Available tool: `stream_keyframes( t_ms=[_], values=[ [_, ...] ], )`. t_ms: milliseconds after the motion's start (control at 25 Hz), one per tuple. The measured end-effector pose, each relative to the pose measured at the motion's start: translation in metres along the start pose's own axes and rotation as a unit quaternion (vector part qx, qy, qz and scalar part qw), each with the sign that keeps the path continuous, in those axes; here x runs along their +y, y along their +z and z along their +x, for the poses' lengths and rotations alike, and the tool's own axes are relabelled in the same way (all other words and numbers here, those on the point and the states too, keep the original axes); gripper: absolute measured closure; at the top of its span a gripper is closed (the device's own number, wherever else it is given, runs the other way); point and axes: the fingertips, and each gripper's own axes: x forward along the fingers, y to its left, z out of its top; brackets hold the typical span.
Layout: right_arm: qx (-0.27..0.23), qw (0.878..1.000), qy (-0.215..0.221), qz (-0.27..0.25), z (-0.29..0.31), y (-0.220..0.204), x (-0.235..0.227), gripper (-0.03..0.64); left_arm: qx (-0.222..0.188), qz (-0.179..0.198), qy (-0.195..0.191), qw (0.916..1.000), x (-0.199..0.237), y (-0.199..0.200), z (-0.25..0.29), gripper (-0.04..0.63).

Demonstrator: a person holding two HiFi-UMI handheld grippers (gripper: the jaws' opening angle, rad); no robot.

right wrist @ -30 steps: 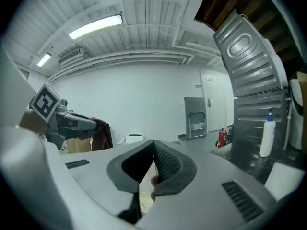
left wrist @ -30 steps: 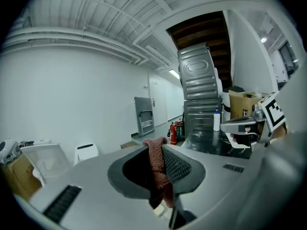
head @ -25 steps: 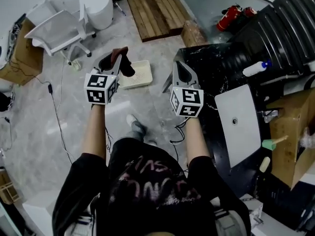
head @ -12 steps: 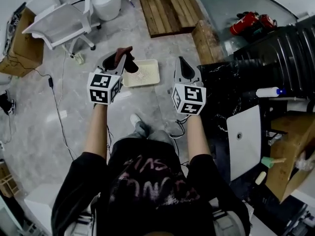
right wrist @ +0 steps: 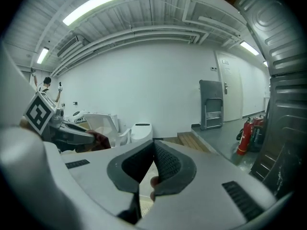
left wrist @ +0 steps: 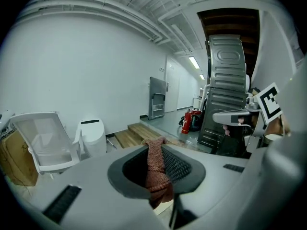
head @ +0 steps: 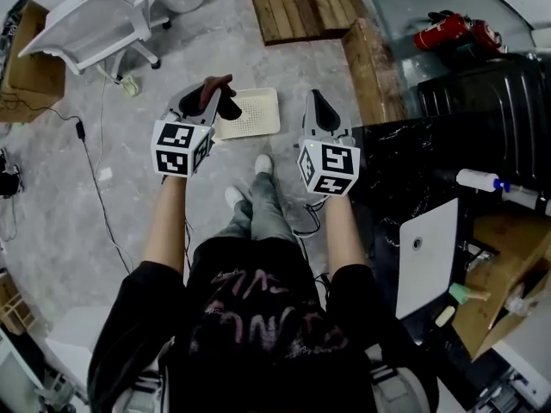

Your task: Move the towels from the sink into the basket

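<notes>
My left gripper [head: 207, 103] is shut on a reddish-brown towel [head: 221, 93], which hangs between its jaws [left wrist: 154, 169]. It is held in the air just left of a cream perforated basket [head: 251, 114] on the floor. My right gripper [head: 319, 112] is shut with nothing in it [right wrist: 153, 145], just right of the basket. The white sink [head: 426, 248] is set in a black counter [head: 405, 170] to my right, behind both grippers, and no towel shows in it. The right gripper view also shows the left gripper with its towel [right wrist: 98, 139].
A white chair [head: 86, 24] and a cardboard box [head: 34, 67] stand at the far left, a wooden pallet [head: 297, 3] beyond the basket. Red fire extinguishers [head: 452, 31] lie at the upper right. A cable [head: 90, 170] runs across the floor. My feet [head: 258, 175] are below the basket.
Both grippers have swung away from the sink counter toward the basket and sunk lower. The towel stays in the left gripper. The sink has slid to the lower right of the head view.
</notes>
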Motion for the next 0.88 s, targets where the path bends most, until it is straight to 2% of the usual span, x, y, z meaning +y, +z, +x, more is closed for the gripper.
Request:
stream_keyframes(
  t_ms=[400, 600, 880],
  values=[
    [0.044, 0.999, 0.019, 0.017, 0.101, -0.046, -0.024, 0.601, 0.057, -0.04, 0.001, 0.9976, 0.028, -0.054, 0.078, 0.518],
    [0.068, 0.997, 0.02, 0.024, 0.144, -0.095, -0.032, 0.601, 0.083, -0.063, -0.001, 0.9946, 0.042, -0.099, 0.123, 0.518],
    [0.112, 0.992, 0.039, 0.034, 0.183, -0.186, -0.031, 0.601, 0.111, -0.1, -0.003, 0.9887, 0.049, -0.178, 0.17, 0.518]
  ],
)
